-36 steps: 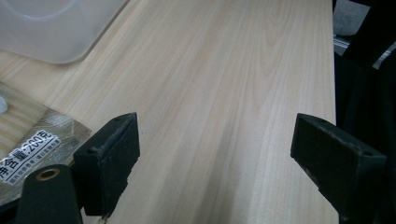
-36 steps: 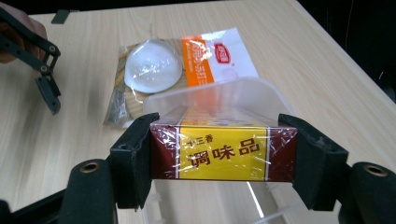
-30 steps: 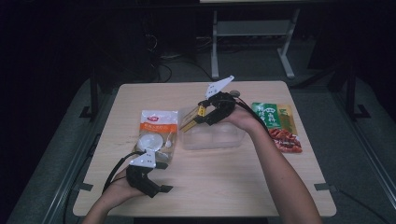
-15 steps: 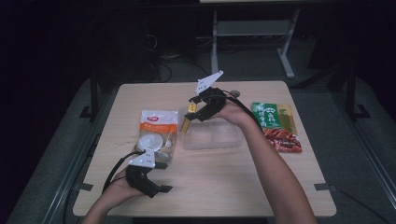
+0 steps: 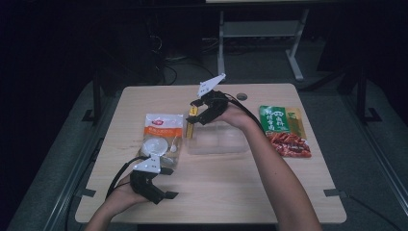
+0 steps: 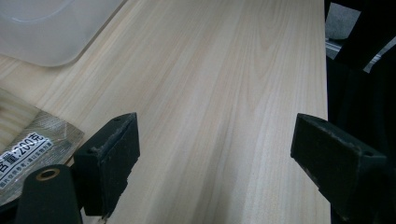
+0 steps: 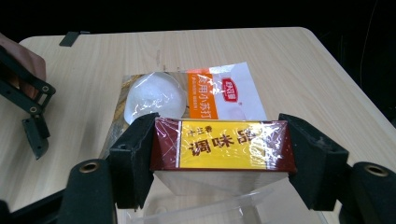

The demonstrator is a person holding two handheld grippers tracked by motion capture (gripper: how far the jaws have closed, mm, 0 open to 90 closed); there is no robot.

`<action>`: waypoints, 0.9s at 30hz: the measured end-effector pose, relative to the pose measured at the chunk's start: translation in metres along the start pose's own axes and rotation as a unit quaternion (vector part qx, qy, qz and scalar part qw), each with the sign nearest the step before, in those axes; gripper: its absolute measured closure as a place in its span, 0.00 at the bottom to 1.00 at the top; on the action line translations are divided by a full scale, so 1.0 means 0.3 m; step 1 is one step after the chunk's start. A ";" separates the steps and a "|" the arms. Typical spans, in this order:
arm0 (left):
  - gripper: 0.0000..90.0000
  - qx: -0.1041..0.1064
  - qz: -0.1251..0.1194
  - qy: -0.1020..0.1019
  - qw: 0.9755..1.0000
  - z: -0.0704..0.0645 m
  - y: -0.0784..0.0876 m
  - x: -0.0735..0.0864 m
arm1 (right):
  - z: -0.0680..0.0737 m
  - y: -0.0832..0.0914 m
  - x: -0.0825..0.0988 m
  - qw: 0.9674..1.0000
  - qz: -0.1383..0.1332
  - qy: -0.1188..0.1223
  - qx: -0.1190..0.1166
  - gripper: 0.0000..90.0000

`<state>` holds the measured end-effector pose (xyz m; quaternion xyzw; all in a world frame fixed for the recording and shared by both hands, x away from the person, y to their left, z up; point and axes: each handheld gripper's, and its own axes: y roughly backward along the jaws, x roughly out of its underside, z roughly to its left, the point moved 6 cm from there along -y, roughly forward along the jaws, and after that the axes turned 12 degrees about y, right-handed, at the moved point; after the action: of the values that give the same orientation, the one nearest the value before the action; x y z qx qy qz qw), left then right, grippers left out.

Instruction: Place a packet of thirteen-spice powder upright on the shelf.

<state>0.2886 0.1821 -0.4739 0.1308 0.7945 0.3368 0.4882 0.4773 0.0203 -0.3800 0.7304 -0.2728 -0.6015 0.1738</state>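
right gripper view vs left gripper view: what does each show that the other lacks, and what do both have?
Right gripper view: the right gripper clamped on a red-and-yellow seasoning box, with the left gripper farther off by the person's hand. Left gripper view: the left gripper's open jaws over bare wood, nothing between them. Both: the wooden table, the clear plastic container and the white-and-orange packet, seen in the left gripper view as a corner.

Left gripper (image 5: 161, 185) rested low at the near left of the table, held in the left hand (image 5: 126, 192), jaws spread wide with nothing between them, forearm entering from the bottom edge. Right gripper (image 5: 193, 117) was raised over mid-table, right forearm stretched forward and angled left, wrist bent, jaws pointing down-left and clamped on a packet (image 7: 219, 145) between both pads.
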 end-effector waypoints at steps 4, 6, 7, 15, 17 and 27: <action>0.17 0.000 0.003 -0.003 1.000 0.003 0.000 0.001 | -0.001 -0.023 0.007 1.000 0.004 0.001 -0.003 0.35; 0.17 0.000 0.004 -0.003 1.000 0.002 0.001 0.001 | 0.001 -0.037 0.013 1.000 0.010 0.002 -0.006 0.35; 0.17 0.000 0.004 -0.003 1.000 0.002 0.000 0.001 | 0.000 -0.042 0.016 1.000 0.012 0.003 -0.006 0.35; 0.17 0.002 0.001 0.001 1.000 0.000 0.001 0.000 | -0.002 -0.080 0.023 1.000 0.015 0.002 -0.011 0.34; 0.17 0.001 0.000 0.000 1.000 0.000 0.001 0.000 | -0.001 -0.091 0.024 1.000 0.016 -0.001 -0.012 0.34; 0.17 0.003 0.002 -0.001 1.000 0.001 0.000 0.000 | 0.003 -0.134 0.047 0.999 0.039 0.008 -0.015 0.34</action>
<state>0.2889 0.1824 -0.4740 0.1341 0.7945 0.3356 0.4880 0.4858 0.0435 -0.4146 0.7213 -0.2907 -0.5923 0.2107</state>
